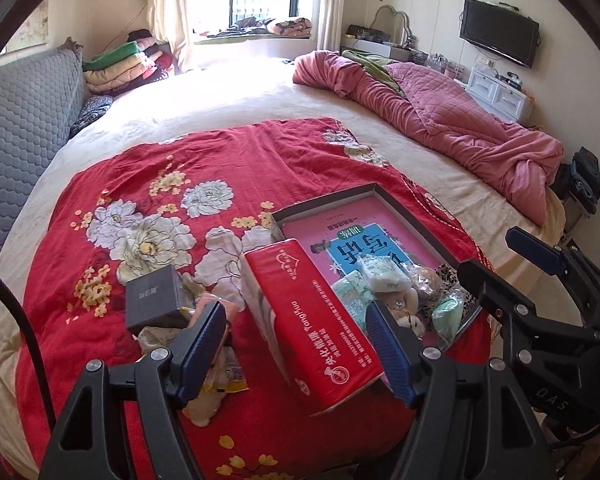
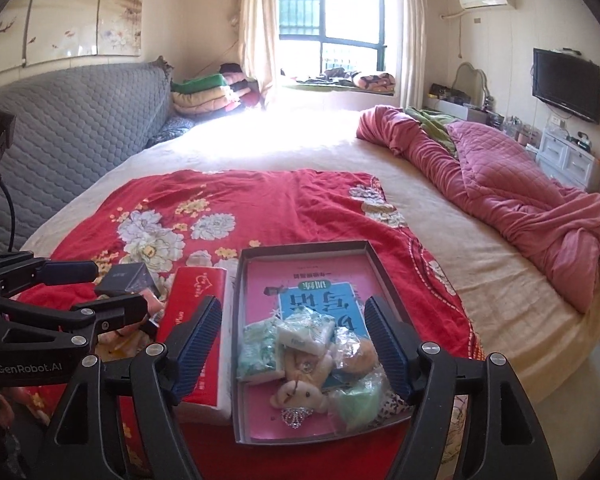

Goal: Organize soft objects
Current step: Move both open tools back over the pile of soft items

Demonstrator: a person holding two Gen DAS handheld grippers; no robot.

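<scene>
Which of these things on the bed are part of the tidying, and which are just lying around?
Part of the job:
- shallow box
- tissue packs
- teddy bear
- red tissue pack

Just lying about:
- pink quilt
- folded blankets
- television
- small grey box

Red white-flowered bedspread (image 1: 236,168), red tissue pack (image 1: 316,320), pink-lined grey tray (image 2: 260,258), rose quilt (image 2: 520,184).
</scene>
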